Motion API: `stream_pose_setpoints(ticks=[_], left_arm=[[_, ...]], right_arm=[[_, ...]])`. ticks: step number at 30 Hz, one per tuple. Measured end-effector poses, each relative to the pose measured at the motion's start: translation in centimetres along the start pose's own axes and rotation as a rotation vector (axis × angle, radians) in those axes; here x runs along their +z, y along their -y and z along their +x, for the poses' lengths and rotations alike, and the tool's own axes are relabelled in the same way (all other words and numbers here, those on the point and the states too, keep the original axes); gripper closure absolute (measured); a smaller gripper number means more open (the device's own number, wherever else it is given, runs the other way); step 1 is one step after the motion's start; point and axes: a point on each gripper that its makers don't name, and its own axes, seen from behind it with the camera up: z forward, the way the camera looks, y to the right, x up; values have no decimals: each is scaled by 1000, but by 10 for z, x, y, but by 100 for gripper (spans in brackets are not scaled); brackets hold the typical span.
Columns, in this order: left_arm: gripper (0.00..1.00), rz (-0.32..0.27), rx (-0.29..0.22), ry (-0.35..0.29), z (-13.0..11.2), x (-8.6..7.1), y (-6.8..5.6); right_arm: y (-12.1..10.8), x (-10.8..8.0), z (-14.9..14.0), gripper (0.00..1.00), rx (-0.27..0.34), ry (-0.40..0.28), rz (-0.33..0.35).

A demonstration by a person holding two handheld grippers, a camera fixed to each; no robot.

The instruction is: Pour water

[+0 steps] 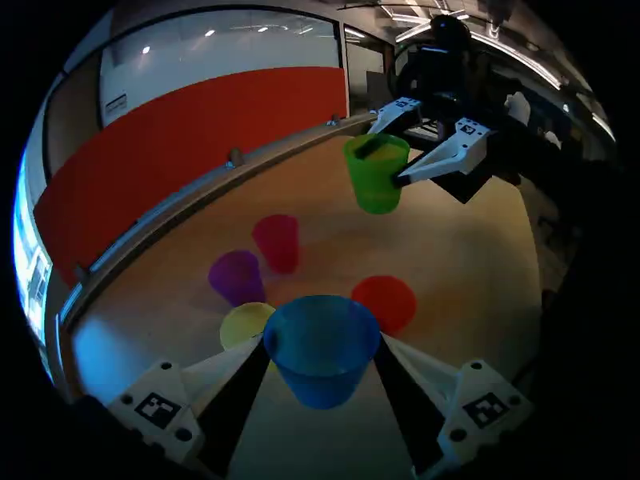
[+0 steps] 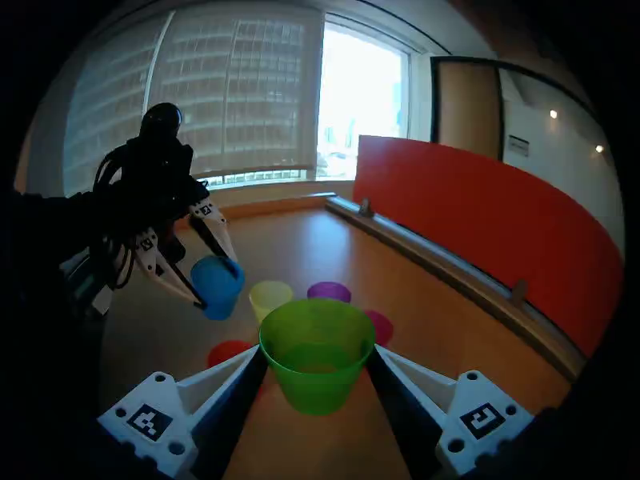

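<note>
The left gripper (image 1: 322, 346) is clamping both white fingers on a blue translucent plastic cup (image 1: 320, 380), tapered and smooth, and is holding it mouth up above the polished wooden table (image 1: 456, 256). The right gripper (image 2: 318, 352) is squeezing a green translucent plastic cup (image 2: 316, 384) of the same tapered shape, also mouth up. Down on the tabletop, four more smooth plastic cups are standing in a close cluster: one magenta cup (image 1: 278, 240), one purple cup (image 1: 236, 276), one yellow cup (image 1: 242, 322) and one red cup (image 1: 386, 302). That is making six cups, one per colour. A glossy red partition panel (image 1: 200, 136) is running along the table's edge.
</note>
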Motion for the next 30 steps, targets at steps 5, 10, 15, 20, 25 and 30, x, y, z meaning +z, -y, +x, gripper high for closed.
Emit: stream_pose_setpoints(ticks=[5, 10, 15, 20, 25, 30], left_arm=[[13, -27, -5, 23, -12, 11, -4], [13, -42, -20, 35, -22, 21, -5], [13, -50, -30, 49, -33, 30, -5], [13, -51, -30, 54, -42, 38, -5], [13, -53, -24, 55, -46, 45, -5], [13, -63, -24, 57, -49, 50, -7]], right_arm=[[-5, 4, -7, 12, 5, 11, 0], [-8, 8, -11, 12, 9, 17, 2], [-12, 12, -16, 12, 12, 23, 1], [-14, 15, -19, 12, 15, 28, 0], [-16, 18, -20, 12, 17, 32, -1], [-16, 21, -19, 12, 16, 35, 1]])
